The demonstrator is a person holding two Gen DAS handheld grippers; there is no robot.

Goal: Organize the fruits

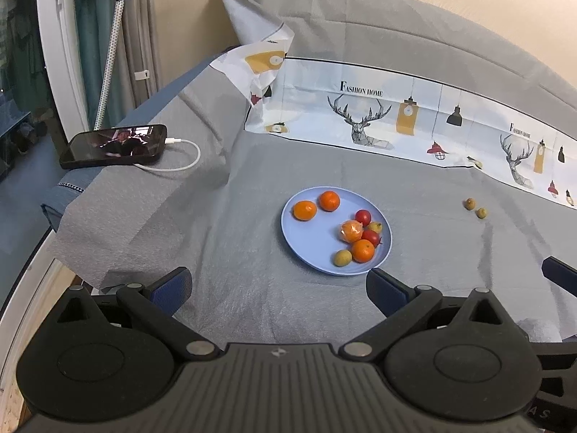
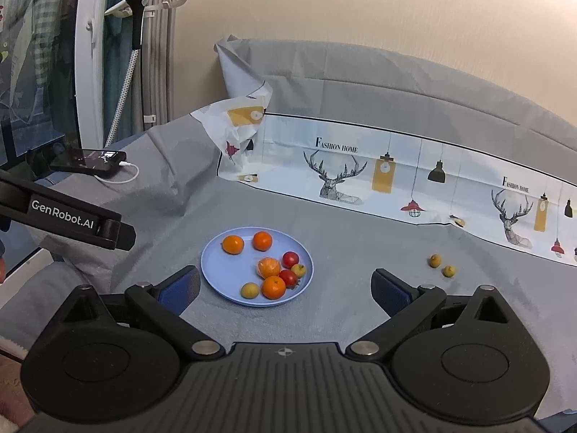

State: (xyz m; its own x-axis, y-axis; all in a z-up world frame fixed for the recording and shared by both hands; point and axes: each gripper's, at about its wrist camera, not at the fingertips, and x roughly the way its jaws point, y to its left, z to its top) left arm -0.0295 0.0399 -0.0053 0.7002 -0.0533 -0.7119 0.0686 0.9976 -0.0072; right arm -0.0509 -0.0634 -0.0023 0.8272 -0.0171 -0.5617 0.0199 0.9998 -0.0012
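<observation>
A light blue plate (image 1: pixel 306 238) (image 2: pixel 220 270) rests on the grey cloth and holds several oranges (image 1: pixel 305 210) (image 2: pixel 233 244), red fruits (image 1: pixel 362 217) (image 2: pixel 290 259) and small yellow fruits (image 1: pixel 342 257) (image 2: pixel 250 289). Two small yellow fruits (image 1: pixel 475 208) (image 2: pixel 442 265) lie loose on the cloth, right of the plate. My left gripper (image 1: pixel 279 290) hovers open before the plate's near rim, nothing between its fingers. My right gripper (image 2: pixel 285 290) is open too, its wide jaws framing the plate's near side without touching. The left gripper's body (image 2: pixel 72 216) shows at the right wrist view's left edge.
A black phone (image 1: pixel 113 145) (image 2: pixel 88 161) with a white cable lies on a raised grey fold at the left. A printed sheet with deer and lamps (image 1: pixel 378 115) (image 2: pixel 360 169) stands along the back. A white frame and a garment steamer hose (image 1: pixel 110 61) are at far left.
</observation>
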